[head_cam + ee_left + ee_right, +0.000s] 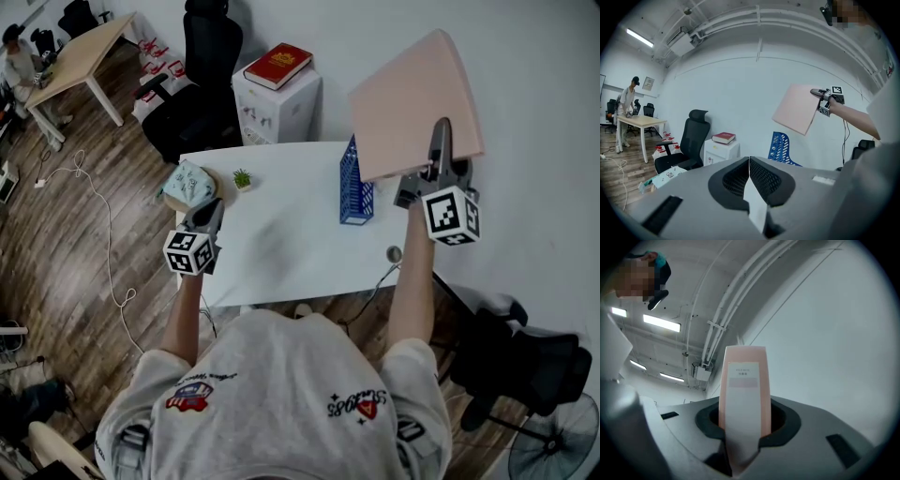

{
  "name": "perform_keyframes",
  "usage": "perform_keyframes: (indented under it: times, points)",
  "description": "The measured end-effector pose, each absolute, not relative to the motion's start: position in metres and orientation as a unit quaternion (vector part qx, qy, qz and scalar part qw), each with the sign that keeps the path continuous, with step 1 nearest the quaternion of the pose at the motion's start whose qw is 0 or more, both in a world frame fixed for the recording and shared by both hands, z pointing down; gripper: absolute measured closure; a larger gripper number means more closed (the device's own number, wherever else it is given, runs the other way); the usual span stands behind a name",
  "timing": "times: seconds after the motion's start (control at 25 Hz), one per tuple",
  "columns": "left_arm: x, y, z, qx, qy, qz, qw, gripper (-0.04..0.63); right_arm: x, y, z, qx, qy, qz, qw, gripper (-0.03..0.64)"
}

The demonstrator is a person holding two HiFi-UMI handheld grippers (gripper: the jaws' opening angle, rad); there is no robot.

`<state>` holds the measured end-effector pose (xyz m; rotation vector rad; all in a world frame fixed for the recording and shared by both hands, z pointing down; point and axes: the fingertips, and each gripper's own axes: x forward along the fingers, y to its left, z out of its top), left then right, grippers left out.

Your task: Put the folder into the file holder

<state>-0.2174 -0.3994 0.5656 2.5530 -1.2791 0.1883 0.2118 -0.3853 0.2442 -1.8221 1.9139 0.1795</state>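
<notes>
The person wears a light grey short-sleeved T-shirt (pixel 272 375) with two small red-and-dark emblems (pixel 192 394). Its sleeves (pixel 155 370) end above the elbow. The left gripper (pixel 210 211) and right gripper (pixel 441 131) are grey with black mesh pads (pixel 764 180); each carries a black-and-white marker cube (pixel 190 253).

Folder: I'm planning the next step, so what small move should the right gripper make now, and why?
Probably swing the folder left and down over the file holder. The right gripper is shut on its spine and holds it in the air, above and to the right of the holder, which stands upright on the table.
</notes>
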Motion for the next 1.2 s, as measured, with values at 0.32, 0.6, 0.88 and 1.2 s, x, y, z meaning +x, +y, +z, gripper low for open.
perform_keyframes:
  times: [0.32, 0.6, 0.88, 1.2]
  points:
    - [-0.200, -0.396, 0.567, 0.891, -0.426, 0.071, 0.141, 0.588, 0.247, -0.372, 0.255, -0.706, 0.671, 0.083, 0.211, 0.472]
    - [-0.196, -0.391, 0.570, 0.891, -0.424, 0.077, 0.142, 0.588, 0.256, -0.374, 0.289, -0.725, 0.661, 0.076, 0.180, 0.472]
    - [-0.207, -0.383, 0.572, 0.885, -0.436, 0.090, 0.138, 0.588, 0.256, -0.381, 0.324, -0.732, 0.654, 0.089, 0.169, 0.471]
    - [-0.238, -0.373, 0.574, 0.866, -0.469, 0.101, 0.140, 0.588, 0.239, -0.406, 0.368, -0.730, 0.663, 0.112, 0.125, 0.465]
